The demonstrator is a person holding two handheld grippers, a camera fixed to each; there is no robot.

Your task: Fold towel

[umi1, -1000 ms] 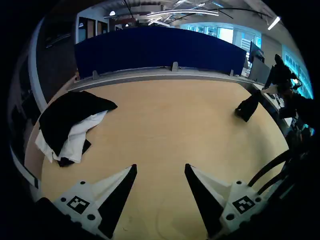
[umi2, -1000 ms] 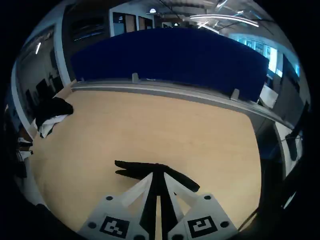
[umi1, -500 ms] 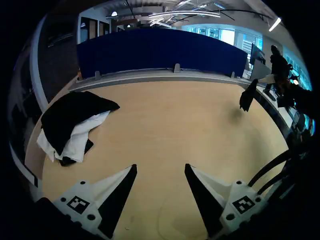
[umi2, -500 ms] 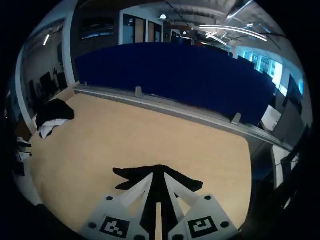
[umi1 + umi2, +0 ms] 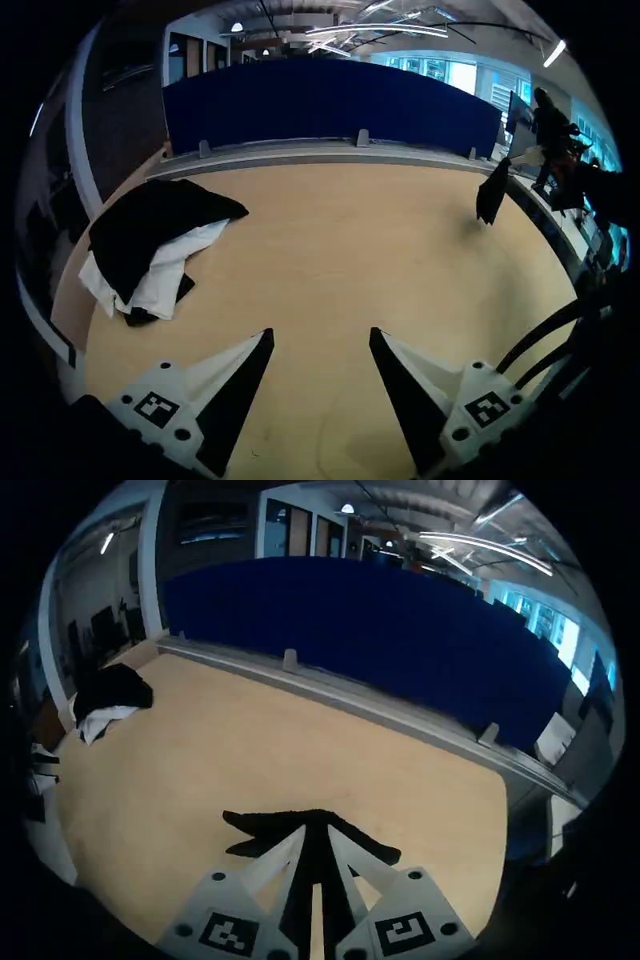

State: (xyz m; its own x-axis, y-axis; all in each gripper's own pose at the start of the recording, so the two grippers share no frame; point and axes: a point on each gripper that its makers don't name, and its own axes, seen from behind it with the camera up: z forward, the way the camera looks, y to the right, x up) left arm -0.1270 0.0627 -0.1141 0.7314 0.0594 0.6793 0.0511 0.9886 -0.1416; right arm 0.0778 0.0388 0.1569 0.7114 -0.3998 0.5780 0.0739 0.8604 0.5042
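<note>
Raised higher off the table [image 5: 336, 240], right tool [image 5: 317, 829] pinches the black towel [image 5: 264, 824]; left tool [image 5: 320, 331] hovers open, empty.

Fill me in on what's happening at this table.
A person is working with a handheld gripper in each hand at a wooden table. The right gripper is shut on a black towel, which hangs from it clear of the tabletop. The left gripper is open above bare wood and holds nothing. A pile of black and white towels lies at the far left of the table, near the blue divider.
</note>
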